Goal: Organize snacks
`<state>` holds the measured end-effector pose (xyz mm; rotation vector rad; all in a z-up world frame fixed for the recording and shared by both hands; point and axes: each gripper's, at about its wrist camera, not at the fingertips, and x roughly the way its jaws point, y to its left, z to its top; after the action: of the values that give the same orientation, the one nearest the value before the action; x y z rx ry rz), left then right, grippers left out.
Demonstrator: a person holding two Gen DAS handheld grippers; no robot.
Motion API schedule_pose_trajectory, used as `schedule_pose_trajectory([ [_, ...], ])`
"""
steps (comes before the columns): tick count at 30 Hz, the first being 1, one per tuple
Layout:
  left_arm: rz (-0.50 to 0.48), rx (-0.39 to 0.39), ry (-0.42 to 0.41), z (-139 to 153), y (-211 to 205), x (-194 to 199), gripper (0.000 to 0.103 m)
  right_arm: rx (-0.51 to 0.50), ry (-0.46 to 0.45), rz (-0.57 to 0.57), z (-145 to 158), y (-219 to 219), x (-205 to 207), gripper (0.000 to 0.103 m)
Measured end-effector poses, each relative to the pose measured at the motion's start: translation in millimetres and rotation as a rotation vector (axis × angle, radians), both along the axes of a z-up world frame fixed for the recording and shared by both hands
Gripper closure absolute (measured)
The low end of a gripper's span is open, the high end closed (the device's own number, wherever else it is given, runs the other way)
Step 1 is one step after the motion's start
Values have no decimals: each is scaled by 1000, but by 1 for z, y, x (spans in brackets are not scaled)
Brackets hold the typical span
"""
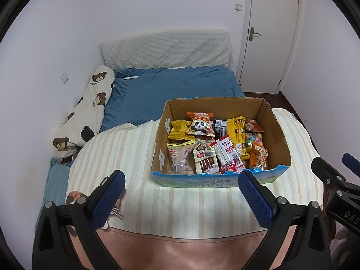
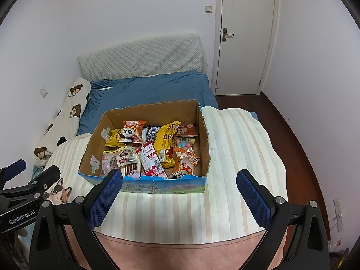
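Snacks filled an open cardboard box (image 1: pixel 221 110) that sat on a striped blanket (image 1: pixel 139 162) spread over the near end of the bed. Among the packets lay a panda packet (image 1: pixel 201 123) toward the back, a yellow packet (image 1: pixel 236 132) beside it, a pale bag with red print (image 1: pixel 181 157) at the near left corner, and a red-and-white stick packet (image 1: pixel 228 151) slanting across the middle. A clear bag of coloured sweets (image 2: pixel 186 142) rested against the box's right wall, with an orange mushroom-print packet (image 2: pixel 185 162) just in front of it.

Both grippers hovered on the near side of the box, touching nothing. The left gripper (image 1: pixel 181 199) had its blue-padded fingers (image 1: pixel 108 200) spread wide apart and empty; the near blue edge of the box sat between them in the left wrist view. The right gripper (image 2: pixel 180 198) likewise held its fingers (image 2: pixel 253 196) wide apart and empty, with the box's front wall just beyond the tips. Each gripper showed at the edge of the other's view.

Beyond the box lay a blue sheet (image 1: pixel 175 85), a long bear-print pillow (image 1: pixel 87 108) along the left wall, and a white quilted cushion (image 1: pixel 164 49) leaning against the far wall. A white door (image 2: pixel 245 36) stood shut at the right. A cat print (image 2: pixel 59 192) showed on the blanket near the left gripper.
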<state>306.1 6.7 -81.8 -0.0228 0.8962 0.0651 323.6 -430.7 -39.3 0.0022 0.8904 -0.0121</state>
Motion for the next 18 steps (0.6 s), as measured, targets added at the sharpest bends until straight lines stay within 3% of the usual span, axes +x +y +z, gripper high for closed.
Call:
schedule_pose_trajectory([
  [18, -15, -8, -5, 0, -1, -2, 0, -4, 6, -23, -2, -4, -2, 0],
])
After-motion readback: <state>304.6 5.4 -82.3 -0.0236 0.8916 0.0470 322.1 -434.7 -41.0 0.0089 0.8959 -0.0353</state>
